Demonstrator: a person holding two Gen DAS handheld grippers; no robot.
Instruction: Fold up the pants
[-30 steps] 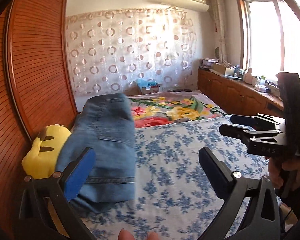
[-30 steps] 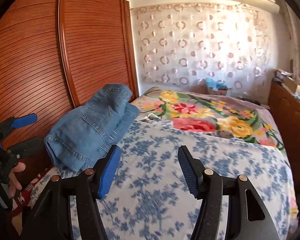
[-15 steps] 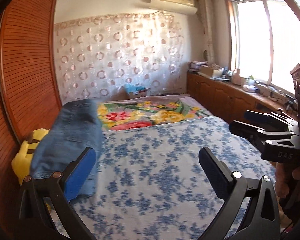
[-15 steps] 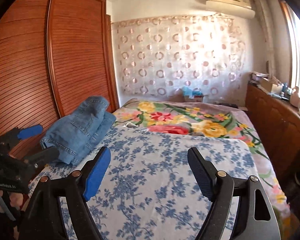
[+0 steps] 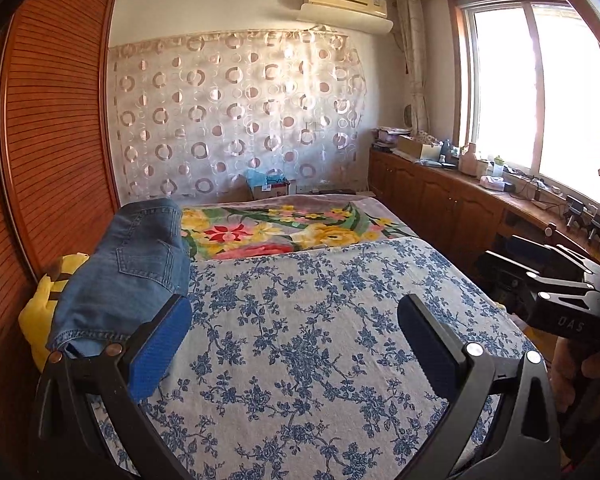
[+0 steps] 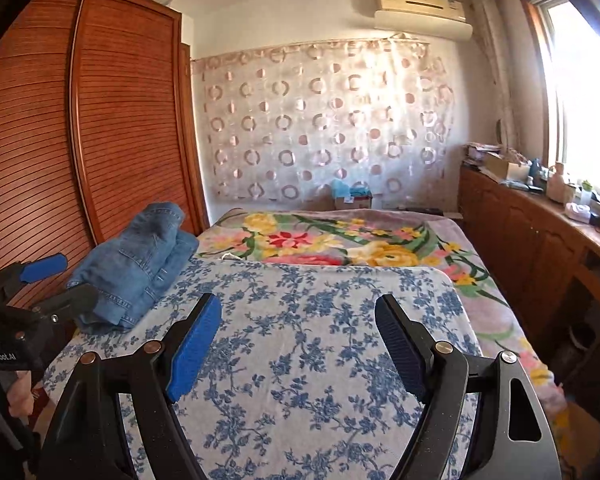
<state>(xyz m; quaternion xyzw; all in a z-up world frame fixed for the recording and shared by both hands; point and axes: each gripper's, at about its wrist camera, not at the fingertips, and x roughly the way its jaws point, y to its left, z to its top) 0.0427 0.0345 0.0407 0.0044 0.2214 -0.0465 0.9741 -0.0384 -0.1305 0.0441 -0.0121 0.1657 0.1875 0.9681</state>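
The folded blue jeans [image 5: 132, 268] lie in a stack at the left edge of the bed, partly over a yellow plush toy [image 5: 46, 304]; the right wrist view shows the jeans [image 6: 140, 264] from the side. My left gripper [image 5: 296, 340] hovers open above the blue-flowered sheet [image 5: 320, 320], just right of the jeans, with nothing between its fingers. My right gripper [image 6: 300, 340] is open too, over the middle of the sheet [image 6: 320, 320] and empty. Each gripper appears in the other's view: the right gripper [image 5: 504, 252] at the right edge, the left gripper [image 6: 56, 284] at the left edge.
A wooden louvred wardrobe [image 5: 48, 140] stands close along the bed's left side. A floral blanket [image 5: 284, 232] covers the far half of the bed. Low wooden cabinets [image 5: 440, 200] with clutter run under the window on the right. A cardboard box [image 5: 268, 188] sits by the curtain.
Both grippers have drawn back and away from the jeans, which stay on the bed's left edge. The right gripper's fingers stand wider apart than a second ago.
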